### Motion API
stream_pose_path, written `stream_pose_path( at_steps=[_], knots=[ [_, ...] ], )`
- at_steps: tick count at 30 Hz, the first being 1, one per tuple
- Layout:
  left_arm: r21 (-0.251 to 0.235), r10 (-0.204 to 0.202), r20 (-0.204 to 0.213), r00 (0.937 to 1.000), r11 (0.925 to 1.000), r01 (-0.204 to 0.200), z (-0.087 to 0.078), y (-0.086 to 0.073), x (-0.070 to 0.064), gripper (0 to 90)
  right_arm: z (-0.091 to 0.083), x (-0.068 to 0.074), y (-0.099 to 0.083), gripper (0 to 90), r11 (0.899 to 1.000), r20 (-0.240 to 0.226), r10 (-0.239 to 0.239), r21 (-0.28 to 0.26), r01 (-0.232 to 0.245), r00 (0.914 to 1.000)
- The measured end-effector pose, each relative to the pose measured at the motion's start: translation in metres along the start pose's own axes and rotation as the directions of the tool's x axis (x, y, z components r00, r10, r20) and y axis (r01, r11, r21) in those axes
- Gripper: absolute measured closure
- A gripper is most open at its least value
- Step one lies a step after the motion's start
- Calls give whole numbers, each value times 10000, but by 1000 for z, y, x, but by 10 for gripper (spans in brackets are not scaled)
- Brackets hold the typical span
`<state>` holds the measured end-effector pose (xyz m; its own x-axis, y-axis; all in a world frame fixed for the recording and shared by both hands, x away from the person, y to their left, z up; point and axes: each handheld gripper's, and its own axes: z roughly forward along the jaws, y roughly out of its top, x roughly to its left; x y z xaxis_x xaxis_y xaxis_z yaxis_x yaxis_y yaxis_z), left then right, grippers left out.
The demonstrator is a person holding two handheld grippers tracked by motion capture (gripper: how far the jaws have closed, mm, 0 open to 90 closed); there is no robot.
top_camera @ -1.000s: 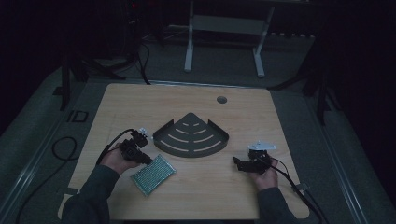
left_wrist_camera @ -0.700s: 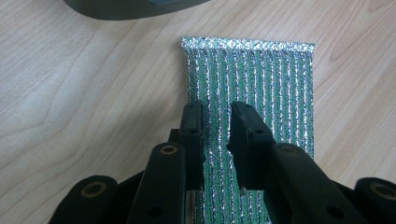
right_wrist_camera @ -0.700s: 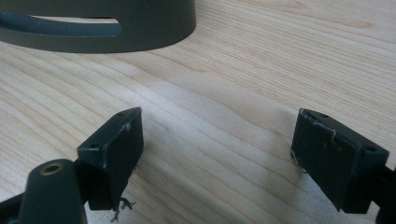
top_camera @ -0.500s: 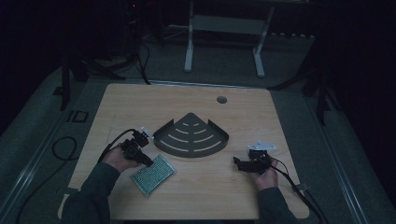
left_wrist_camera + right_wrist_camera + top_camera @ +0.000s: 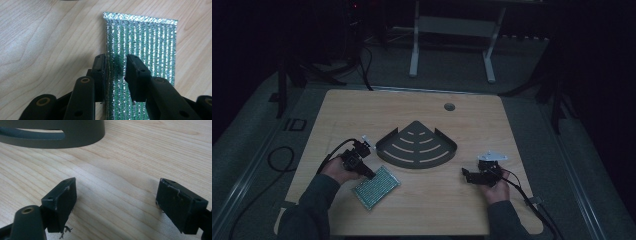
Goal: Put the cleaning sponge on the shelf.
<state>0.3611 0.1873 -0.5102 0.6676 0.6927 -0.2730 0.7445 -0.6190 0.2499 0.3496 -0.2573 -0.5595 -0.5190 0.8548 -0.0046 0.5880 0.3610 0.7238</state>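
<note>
The green scouring pad (image 5: pixel 375 186) lies flat on the wooden table (image 5: pixel 422 210), near the front edge on the person's left side. It is rectangular, with a glittering woven surface of green and silver threads. In the left gripper view the pad (image 5: pixel 142 50) runs lengthwise away from the jaws, its far short edge squarely cut.

The left gripper (image 5: pixel 115 65) is positioned over the near part of the pad. Its jaws stand a narrow gap apart, with a strip of the pad's left margin visible between them. One jaw sits at the pad's left long edge, the other over the pad's surface. Whether the jaws press on the pad cannot be determined. In the high view the left gripper (image 5: pixel 371 172) meets the pad's rear-left corner, held by the left hand (image 5: pixel 338 170).

Just behind the pad, at the table's centre, sits a dark fan-shaped corner shelf (image 5: pixel 417 146) with curved slots and a raised rim.

The right gripper (image 5: pixel 466 175) rests well apart from the pad, on the right side of the table, held in the right hand (image 5: pixel 495 186). Its jaws stand wide apart over bare wood, holding nothing, with the shelf's rim (image 5: pixel 62 135) ahead.
</note>
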Motion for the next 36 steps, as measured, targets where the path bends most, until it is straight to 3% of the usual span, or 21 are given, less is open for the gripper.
stream_pose_path(
  at_steps=[16, 22, 26, 36],
  knots=[
    [207, -354, 559, 9978, 9992, 343, 7, 1, 8, 791, 0, 0, 0, 164, 10000, -6, -5, -1, 5, 10000],
    [207, -129, 529, 9985, 9997, 118, 6, 1, 6, 890, 0, 0, 0, 163, 10000, -8, -15, -8, 15, 10000],
    [308, -65, 477, 9988, 9995, 50, 5, 3, 4, 898, 0, 0, 0, 164, 10000, -9, -15, -6, 15, 10000],
    [-72, -104, 413, 9991, 9999, 107, -8, 1, 4, 900, 0, 0, 0, 164, 10000, -9, -13, -6, 13, 10000]
  ],
)
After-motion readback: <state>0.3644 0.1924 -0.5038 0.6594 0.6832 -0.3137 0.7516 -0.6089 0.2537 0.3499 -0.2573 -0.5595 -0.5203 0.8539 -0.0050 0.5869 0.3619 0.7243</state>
